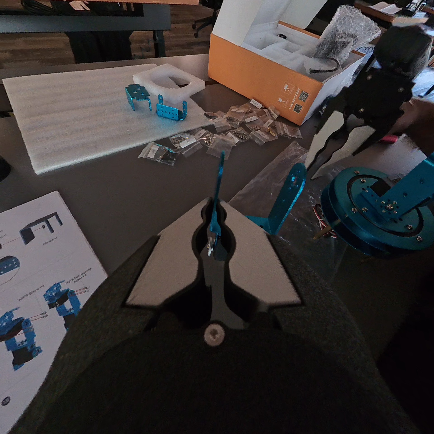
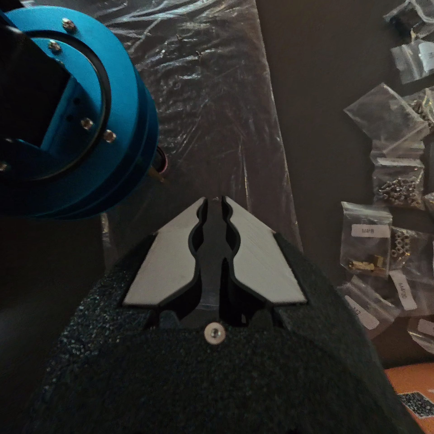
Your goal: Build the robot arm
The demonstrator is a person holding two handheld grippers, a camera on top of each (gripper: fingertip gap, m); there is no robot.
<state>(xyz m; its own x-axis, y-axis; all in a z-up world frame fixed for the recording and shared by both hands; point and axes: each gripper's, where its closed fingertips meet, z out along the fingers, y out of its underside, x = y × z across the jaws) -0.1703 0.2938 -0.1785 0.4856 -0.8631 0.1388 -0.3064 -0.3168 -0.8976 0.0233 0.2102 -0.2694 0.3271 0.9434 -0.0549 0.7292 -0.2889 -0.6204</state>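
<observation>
While left gripper (image 1: pixel 215 204) pinches blue bracket (image 1: pixel 217 199), right gripper (image 2: pixel 215 199) overhangs plastic sheet (image 2: pixel 211 94).

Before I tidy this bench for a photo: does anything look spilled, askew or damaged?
Nothing looks damaged. The small hardware bags lie scattered in a loose heap by the orange box, and a crumpled clear plastic bag sprawls beside the blue round base. The left gripper clamps a blue bracket.

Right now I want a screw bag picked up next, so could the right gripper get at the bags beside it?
Probably yes. The right gripper looks empty, nearly shut over the plastic sheet, and the screw bags lie uncovered beside it. The blue round base sits opposite.
</observation>
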